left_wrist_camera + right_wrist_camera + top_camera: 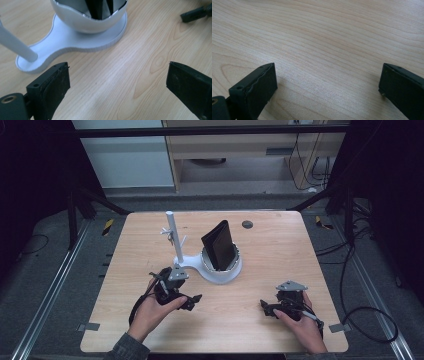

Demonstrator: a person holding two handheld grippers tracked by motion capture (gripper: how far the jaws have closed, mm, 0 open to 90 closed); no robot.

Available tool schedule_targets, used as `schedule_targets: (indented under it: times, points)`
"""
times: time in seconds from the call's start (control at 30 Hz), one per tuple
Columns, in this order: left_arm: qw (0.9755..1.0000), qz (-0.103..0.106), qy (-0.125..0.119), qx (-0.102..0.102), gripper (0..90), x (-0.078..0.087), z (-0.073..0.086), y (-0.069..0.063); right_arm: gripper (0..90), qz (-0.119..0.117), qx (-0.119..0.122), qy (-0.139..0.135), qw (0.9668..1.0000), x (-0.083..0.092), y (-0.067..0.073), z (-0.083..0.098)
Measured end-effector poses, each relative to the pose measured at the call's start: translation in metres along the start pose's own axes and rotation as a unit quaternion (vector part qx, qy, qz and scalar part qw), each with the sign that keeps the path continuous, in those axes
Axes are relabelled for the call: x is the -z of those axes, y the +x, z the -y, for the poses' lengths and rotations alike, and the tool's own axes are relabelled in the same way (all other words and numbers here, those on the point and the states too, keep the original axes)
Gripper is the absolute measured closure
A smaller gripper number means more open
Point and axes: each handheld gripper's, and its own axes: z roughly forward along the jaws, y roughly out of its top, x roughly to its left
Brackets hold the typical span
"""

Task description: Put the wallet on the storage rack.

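Observation:
A white stand (200,267) sits mid-table, made of a flat base, a round bowl (221,265) and a thin upright post (172,235). A black folded wallet (220,245) stands upright in the bowl. My left gripper (187,301) rests low on the table just in front of the stand, jaws wide open and empty; its own view shows the bowl (90,17), the base (67,42) and the foot of the post (17,46). My right gripper (267,309) lies at the front right, open over bare wood (324,50).
The wooden table (280,255) has a small dark round disc (247,224) near its far edge. Cables trail over the floor at the right (360,285). A metal frame and cabinets stand beyond the table.

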Motion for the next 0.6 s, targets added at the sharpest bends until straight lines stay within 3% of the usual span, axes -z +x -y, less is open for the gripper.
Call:
schedule_targets:
  times: [0.4, 0.6]
  points:
    - [0.9994, -0.012, 0.016, 0.028, 5.1, -0.004, 0.033, 0.017, 1.7, 0.001, -0.002, 0.000, 1.0000, 0.000, 0.001, 0.000]
    - [0.9986, -0.030, 0.019, 0.040, 5.0, -0.001, 0.050, 0.026, 1.8, 0.002, 0.000, 0.000, 1.0000, 0.000, 0.001, 0.000]
